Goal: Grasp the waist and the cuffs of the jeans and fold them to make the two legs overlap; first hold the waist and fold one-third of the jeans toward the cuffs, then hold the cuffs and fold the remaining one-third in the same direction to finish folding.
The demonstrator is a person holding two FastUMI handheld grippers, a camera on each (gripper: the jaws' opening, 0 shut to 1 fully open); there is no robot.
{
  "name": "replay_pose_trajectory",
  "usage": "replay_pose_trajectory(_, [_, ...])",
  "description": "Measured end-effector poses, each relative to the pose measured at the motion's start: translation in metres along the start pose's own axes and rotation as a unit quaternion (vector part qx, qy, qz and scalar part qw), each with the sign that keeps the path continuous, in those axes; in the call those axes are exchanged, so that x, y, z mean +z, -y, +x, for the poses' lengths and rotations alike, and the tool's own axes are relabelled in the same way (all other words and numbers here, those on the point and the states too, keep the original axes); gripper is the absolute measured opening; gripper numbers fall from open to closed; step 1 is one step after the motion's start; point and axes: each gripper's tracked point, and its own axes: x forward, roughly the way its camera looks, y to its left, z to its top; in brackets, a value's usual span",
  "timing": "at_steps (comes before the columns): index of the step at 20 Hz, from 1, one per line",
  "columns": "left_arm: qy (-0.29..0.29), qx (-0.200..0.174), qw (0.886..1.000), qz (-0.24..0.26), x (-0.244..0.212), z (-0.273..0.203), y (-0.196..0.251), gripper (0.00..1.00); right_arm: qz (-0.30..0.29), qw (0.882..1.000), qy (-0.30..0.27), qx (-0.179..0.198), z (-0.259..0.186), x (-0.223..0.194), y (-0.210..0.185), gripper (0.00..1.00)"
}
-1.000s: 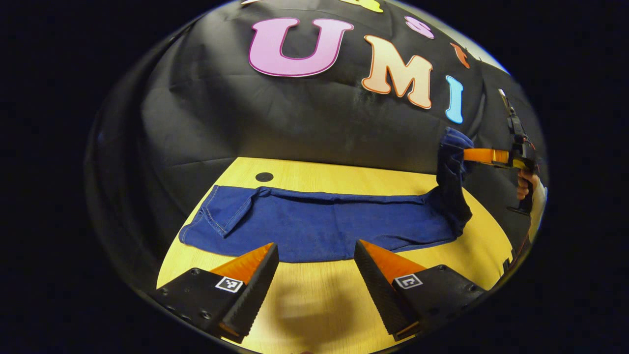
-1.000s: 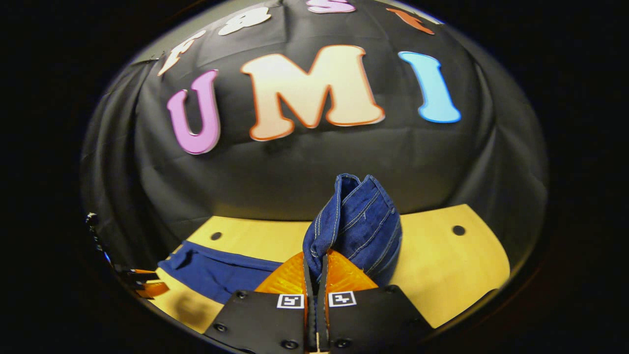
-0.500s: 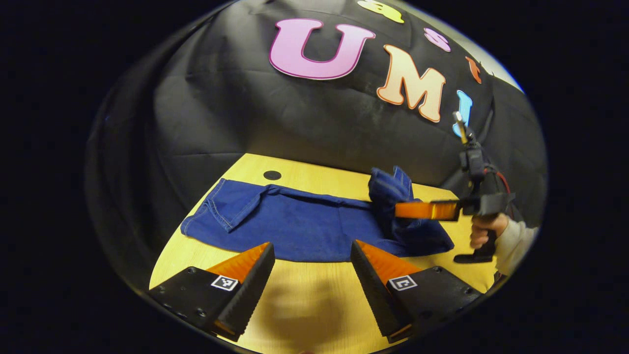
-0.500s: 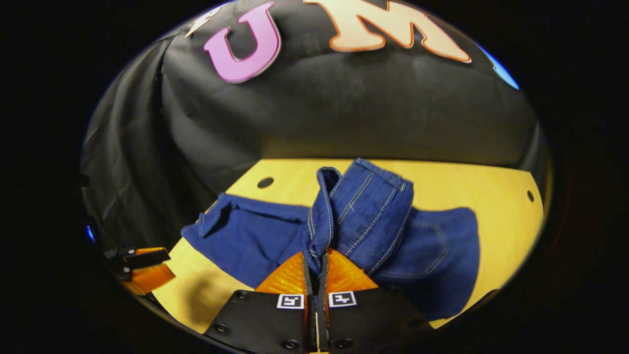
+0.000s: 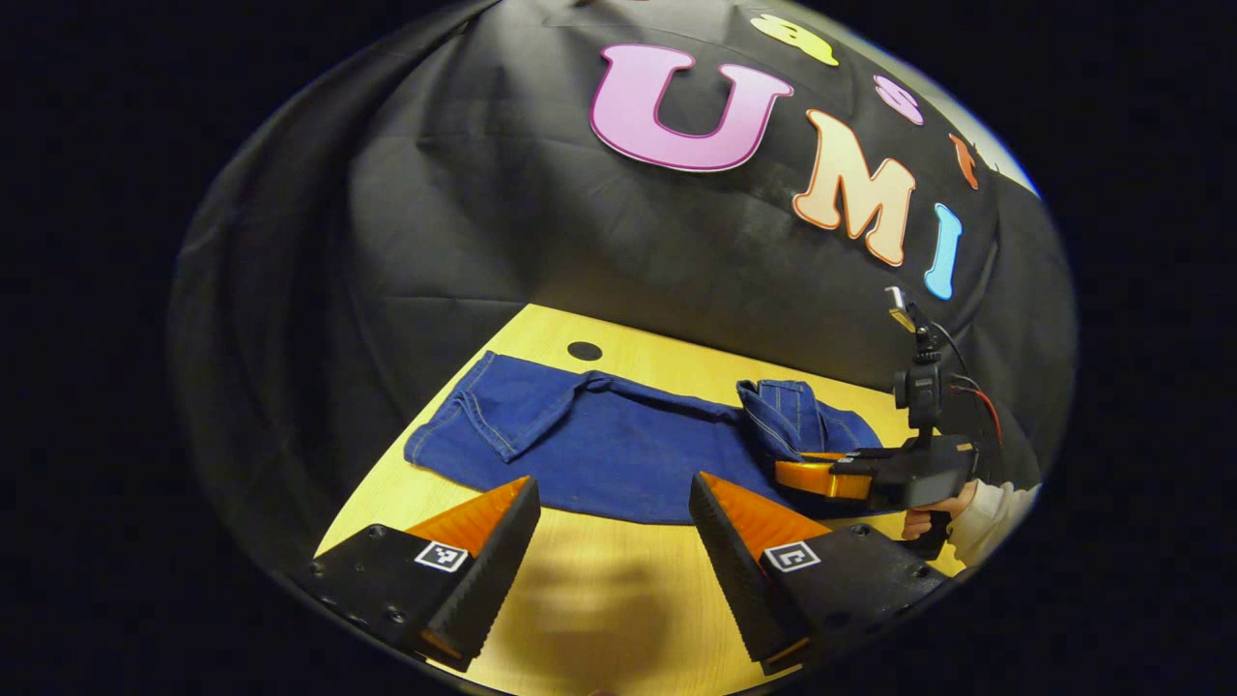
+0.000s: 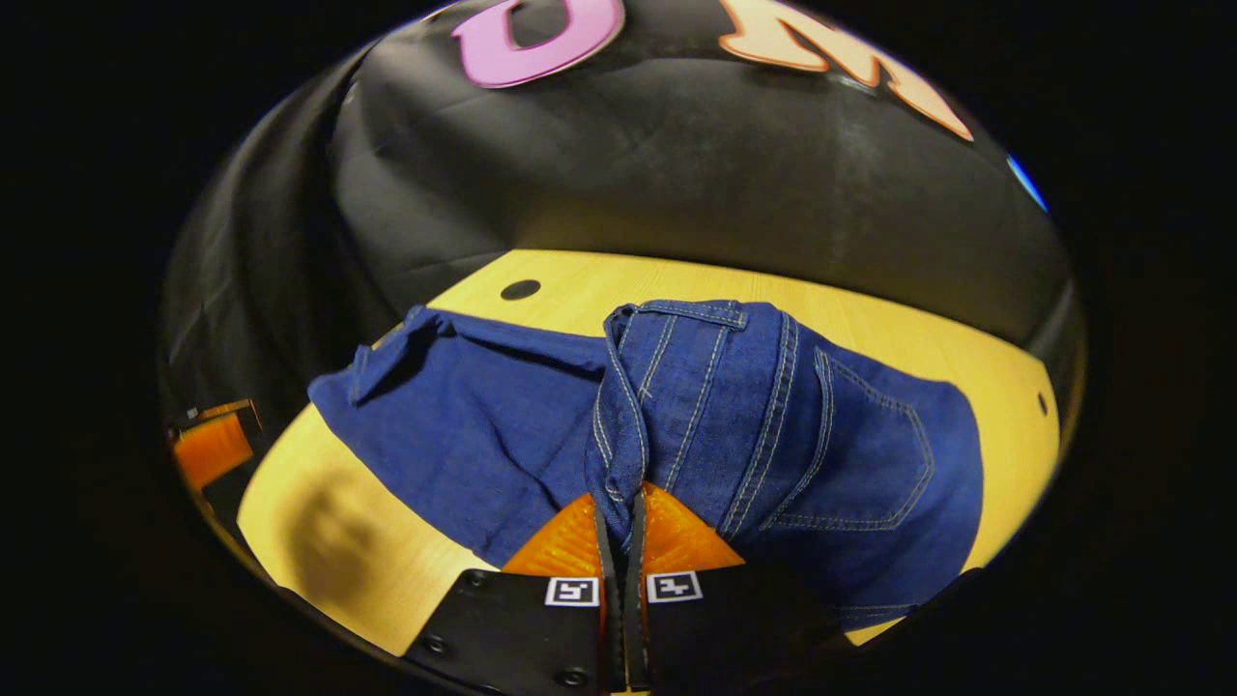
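In the left gripper view, the left gripper (image 5: pixel 614 541) stands wide open over the near edge of the bench (image 5: pixel 599 599), holding nothing. The jeans (image 5: pixel 618 449) lie just beyond its fingertips, cuffs towards the left edge. Farther right, a hand (image 5: pixel 928 522) holds the other gripper.

In the right gripper view, the right gripper (image 6: pixel 621 527) is closed on the waist (image 6: pixel 676 387), which is folded over onto the legs.

The jeans (image 5: pixel 618 454) lie flat across the tabletop (image 5: pixel 599 599) ahead of my left claw (image 5: pixel 614 527). Their waist (image 6: pixel 676 387) is folded onto the legs, pinched in my right claw (image 6: pixel 623 541), with the cuffs (image 5: pixel 474 425) far left.
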Motion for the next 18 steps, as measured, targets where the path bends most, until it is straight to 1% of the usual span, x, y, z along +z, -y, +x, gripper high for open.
replay_pose_trajectory(1, [-0.002,0.006,1.000,0.001,0.001,0.000,-0.004,0.95,-0.024,1.000,-0.003,-0.012,0.001,-0.001,0.002,0.00])
replay_pose_trajectory(2, [-0.002,0.011,1.000,0.002,0.003,-0.001,-0.009,0.95,-0.044,0.999,-0.004,-0.021,0.002,0.000,0.005,0.04])
replay_pose_trajectory(3, [-0.001,0.015,1.000,0.004,0.004,-0.001,-0.014,0.95,-0.054,0.998,-0.005,-0.026,0.000,0.003,0.006,0.04])
replay_pose_trajectory(5, [-0.002,0.023,1.000,0.003,0.003,-0.001,-0.024,0.95,-0.040,0.999,-0.008,-0.026,0.001,0.000,0.005,0.04])
replay_pose_trajectory(8, [-0.007,0.037,0.999,0.005,-0.003,-0.001,-0.043,0.95,-0.013,1.000,-0.014,-0.012,0.002,0.001,0.001,0.05])
replay_pose_trajectory(9, [-0.014,0.041,0.999,0.006,-0.008,0.000,-0.050,0.95,-0.003,1.000,-0.015,-0.008,-0.001,0.005,0.000,0.11])
replay_pose_trajectory(10, [-0.017,0.042,0.999,0.004,-0.011,0.001,-0.055,0.95,0.007,1.000,-0.017,-0.003,0.002,0.007,-0.003,0.16])
replay_pose_trajectory(11, [-0.019,0.042,0.999,-0.001,-0.012,0.006,-0.057,0.95,0.020,1.000,-0.017,0.010,-0.002,0.007,-0.008,0.22])
replay_pose_trajectory(12, [-0.022,0.043,0.999,-0.006,-0.013,0.011,-0.059,0.95,0.038,0.998,-0.018,0.035,-0.006,0.009,-0.020,0.24])
replay_pose_trajectory(13, [-0.025,0.046,0.999,-0.009,-0.017,0.015,-0.063,0.95,0.057,0.996,-0.019,0.062,-0.007,0.009,-0.034,0.49])
replay_pose_trajectory(14, [-0.031,0.049,0.998,-0.009,-0.020,0.020,-0.066,0.95,0.062,0.996,-0.014,0.062,-0.003,0.011,-0.038,0.74])
replay_pose_trajectory(15, [-0.039,0.051,0.998,-0.007,-0.025,0.025,-0.070,0.95,0.055,0.997,-0.010,0.054,-0.014,0.012,-0.031,0.99])
replay_pose_trajectory(17, [-0.049,0.047,0.998,-0.007,-0.031,0.034,-0.074,0.95,0.052,0.997,-0.005,0.054,-0.030,0.013,-0.030,1.00])
replay_pose_trajectory(18, [-0.052,0.044,0.998,-0.009,-0.032,0.038,-0.074,0.95,0.059,0.997,-0.002,0.057,-0.040,0.015,-0.030,0.96])
